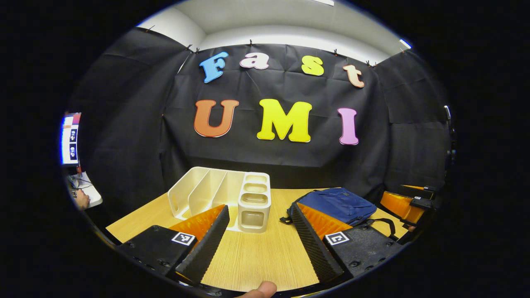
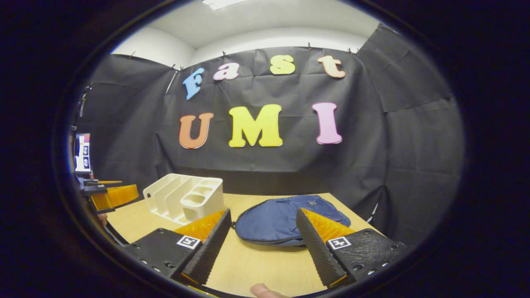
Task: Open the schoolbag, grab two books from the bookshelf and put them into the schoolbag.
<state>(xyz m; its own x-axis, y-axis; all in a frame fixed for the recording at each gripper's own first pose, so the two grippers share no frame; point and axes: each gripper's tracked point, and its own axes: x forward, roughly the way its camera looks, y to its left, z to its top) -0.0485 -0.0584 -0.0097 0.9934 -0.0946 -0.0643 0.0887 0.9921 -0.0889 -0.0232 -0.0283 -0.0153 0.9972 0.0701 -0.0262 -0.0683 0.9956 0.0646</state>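
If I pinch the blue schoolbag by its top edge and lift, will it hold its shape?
Probably not. The schoolbag lies flat and slumped on the table, so it looks like soft fabric, likely near empty and light. Expect it to fold and drape. Its loose strap may trail.

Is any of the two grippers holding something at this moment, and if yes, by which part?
Nothing is held. The left hand-held gripper and the right hand-held gripper are both open above the table, with only air between their fingers.

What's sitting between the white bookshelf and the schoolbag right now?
Nothing: in the right gripper view, bare wooden table separates the white bookshelf from the blue schoolbag.
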